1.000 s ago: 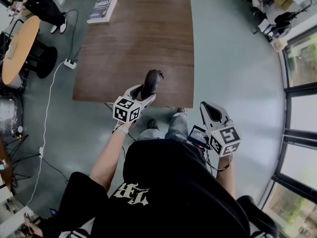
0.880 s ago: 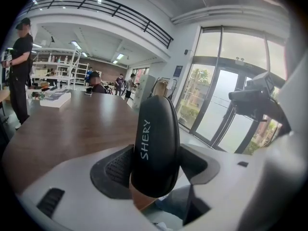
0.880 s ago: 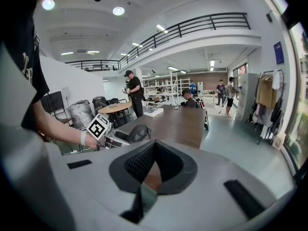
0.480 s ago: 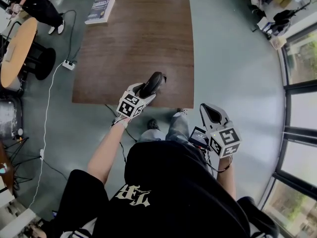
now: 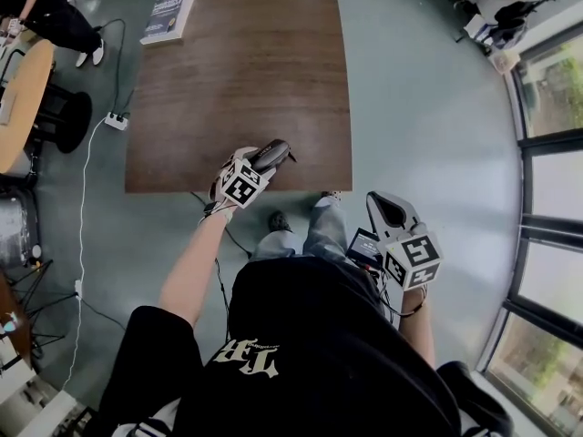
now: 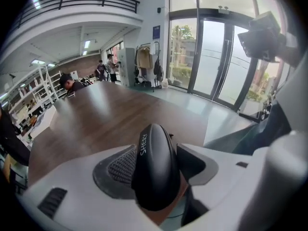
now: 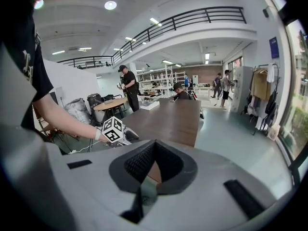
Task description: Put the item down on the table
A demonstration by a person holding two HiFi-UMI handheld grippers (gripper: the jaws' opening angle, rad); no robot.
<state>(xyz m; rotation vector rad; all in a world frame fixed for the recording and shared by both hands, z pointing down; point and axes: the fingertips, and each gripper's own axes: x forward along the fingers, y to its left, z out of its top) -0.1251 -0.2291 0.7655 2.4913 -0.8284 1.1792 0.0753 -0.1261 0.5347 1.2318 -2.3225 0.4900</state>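
While I hold the left gripper (image 5: 261, 159) tipped down over the near edge of the worktop (image 5: 246, 71), its jaws are clamped on the item (image 6: 155, 177), a smooth black rounded thing with white lettering along its spine. In the left gripper view the item stands between the two ribbed pads, with each pad against one of its sides. The jaws have just been closing a little, with the item between them. From the head view the item lies tilted, its long side nearly along the worktop's edge, just inside the near right part of the dark wood. I cannot tell whether its underside touches the wood.

My right gripper (image 7: 154, 142) hangs off to the right, over the grey-green floor (image 5: 419, 107) and well apart from the worktop. Its jaws are closed tip to tip with nothing between them; through the gap behind the tips I see only wood and floor.

A book (image 5: 168, 16) lies at the worktop's far left corner, well apart from the item.
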